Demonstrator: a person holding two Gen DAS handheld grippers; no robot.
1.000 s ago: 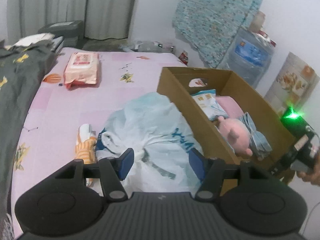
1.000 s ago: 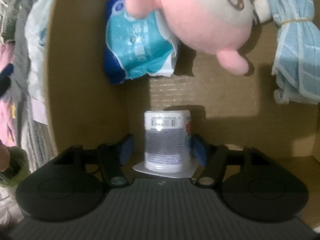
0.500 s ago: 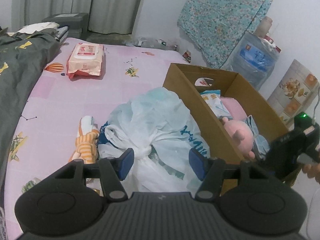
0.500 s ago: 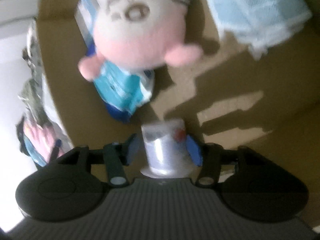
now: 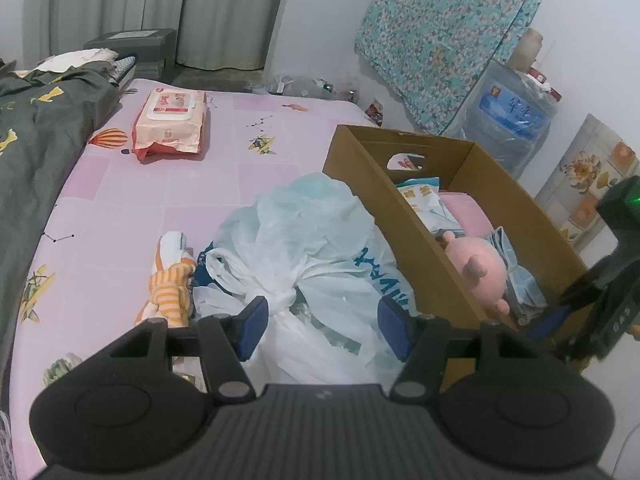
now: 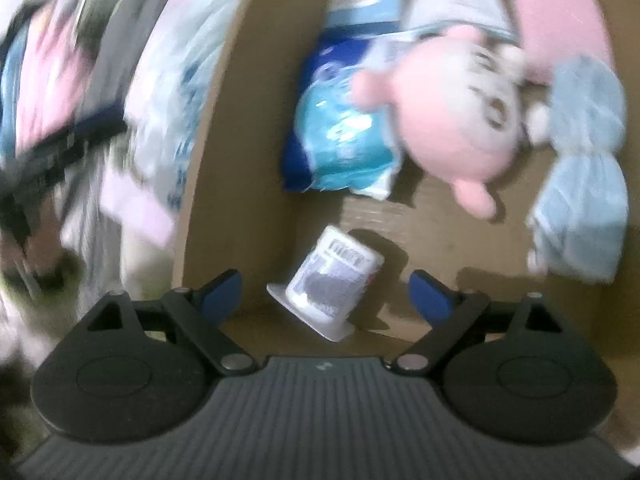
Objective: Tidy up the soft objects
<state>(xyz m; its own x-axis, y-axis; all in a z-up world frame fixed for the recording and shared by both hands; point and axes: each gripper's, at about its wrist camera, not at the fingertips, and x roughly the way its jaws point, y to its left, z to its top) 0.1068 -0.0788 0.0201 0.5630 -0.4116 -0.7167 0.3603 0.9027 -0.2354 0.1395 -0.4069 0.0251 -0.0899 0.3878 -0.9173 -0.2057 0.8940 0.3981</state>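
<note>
Right gripper has just been opening, jaws now spread wide, nothing pressed by either pad; small white tissue pack lies tilted on the floor of the cardboard box between and below the fingers, released. Same box holds the pink plush, blue-and-white soft pack and rolled light-blue cloth, all touching or just beside each other. View is motion-blurred, so pack's print is hard to read; probably pocket tissues. Left gripper hangs about half open over the white plastic bag on the pink bed sheet, pads not pinching it. Striped orange soft toy beside the bag looks light, squashy, non-slippery; best pinched across the bunched middle. Bag is slick and floppy, grab the knot
</note>
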